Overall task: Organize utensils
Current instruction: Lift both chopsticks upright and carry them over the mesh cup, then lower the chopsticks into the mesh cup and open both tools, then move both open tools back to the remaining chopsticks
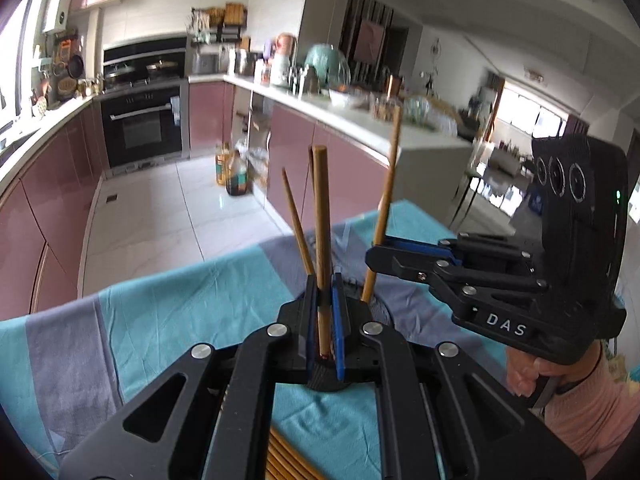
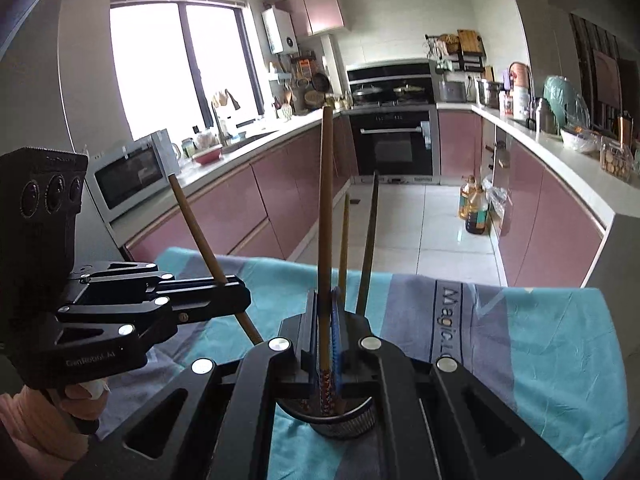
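The surface point(image 2: 560, 340), draped in a blue-striped cloth, ends at mid-frame; open tiled floor point(image 2: 440, 216) lies beyond. Left tongs point(image 1: 325, 292) are clamped on one chopstick point(image 1: 321, 216), right tongs point(image 2: 326, 312) on another chopstick point(image 2: 325, 200), both upright over a dark holder point(image 2: 344, 420) at bottom centre.

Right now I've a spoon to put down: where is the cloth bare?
Bare: the cloth right of the holder, past the printed grey stripe, and the wide stretch to its left. Crowded: the holder's upright chopsticks and the loose chopsticks lying beside it.
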A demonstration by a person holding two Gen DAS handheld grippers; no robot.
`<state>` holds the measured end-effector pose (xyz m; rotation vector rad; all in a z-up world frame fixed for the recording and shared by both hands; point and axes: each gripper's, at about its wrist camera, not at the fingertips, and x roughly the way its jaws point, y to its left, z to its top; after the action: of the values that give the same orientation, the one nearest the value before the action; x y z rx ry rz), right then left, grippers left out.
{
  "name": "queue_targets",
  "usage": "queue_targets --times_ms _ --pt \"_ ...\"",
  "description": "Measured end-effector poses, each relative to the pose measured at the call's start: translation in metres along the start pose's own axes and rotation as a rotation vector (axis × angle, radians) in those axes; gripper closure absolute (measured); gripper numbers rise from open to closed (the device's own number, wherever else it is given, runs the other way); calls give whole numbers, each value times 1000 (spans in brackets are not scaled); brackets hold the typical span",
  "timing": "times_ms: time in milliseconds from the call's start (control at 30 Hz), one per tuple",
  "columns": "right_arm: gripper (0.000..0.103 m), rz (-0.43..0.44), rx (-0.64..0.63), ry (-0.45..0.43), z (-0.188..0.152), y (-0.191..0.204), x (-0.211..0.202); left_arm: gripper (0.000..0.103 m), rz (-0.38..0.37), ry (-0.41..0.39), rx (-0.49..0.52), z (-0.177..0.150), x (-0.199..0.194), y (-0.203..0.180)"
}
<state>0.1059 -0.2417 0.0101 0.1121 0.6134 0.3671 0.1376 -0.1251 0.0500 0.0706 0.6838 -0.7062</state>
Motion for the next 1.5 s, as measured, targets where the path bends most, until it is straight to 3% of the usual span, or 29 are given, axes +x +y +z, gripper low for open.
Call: queue_targets --times_ms 300,667,700,967,1167,1233,1333,1500 --pt "97 -11 22 98 -7 -6 30 96 5 52 -16 -5 27 16" --pt "95 -24 54 107 -7 -8 39 94 38 75 -29 0 51 29" --pt "95 -26 60 106 -7 -8 39 90 41 74 -30 -1 51 29" --pt "88 -19 76 89 -15 -8 28 81 74 14 -53 -22 23 34" --pt "79 41 28 42 -25 14 0 65 115 -64 -69 -50 -22 46" --pt "72 81 2 28 -32 26 -11 54 133 -78 -77 -61 -33 50" --pt "64 117 -38 33 -45 43 -18 53 164 -71 -88 -79 -42 56" --pt "64 160 -43 135 -75 62 4 53 189 4 -131 -114 -41 68"
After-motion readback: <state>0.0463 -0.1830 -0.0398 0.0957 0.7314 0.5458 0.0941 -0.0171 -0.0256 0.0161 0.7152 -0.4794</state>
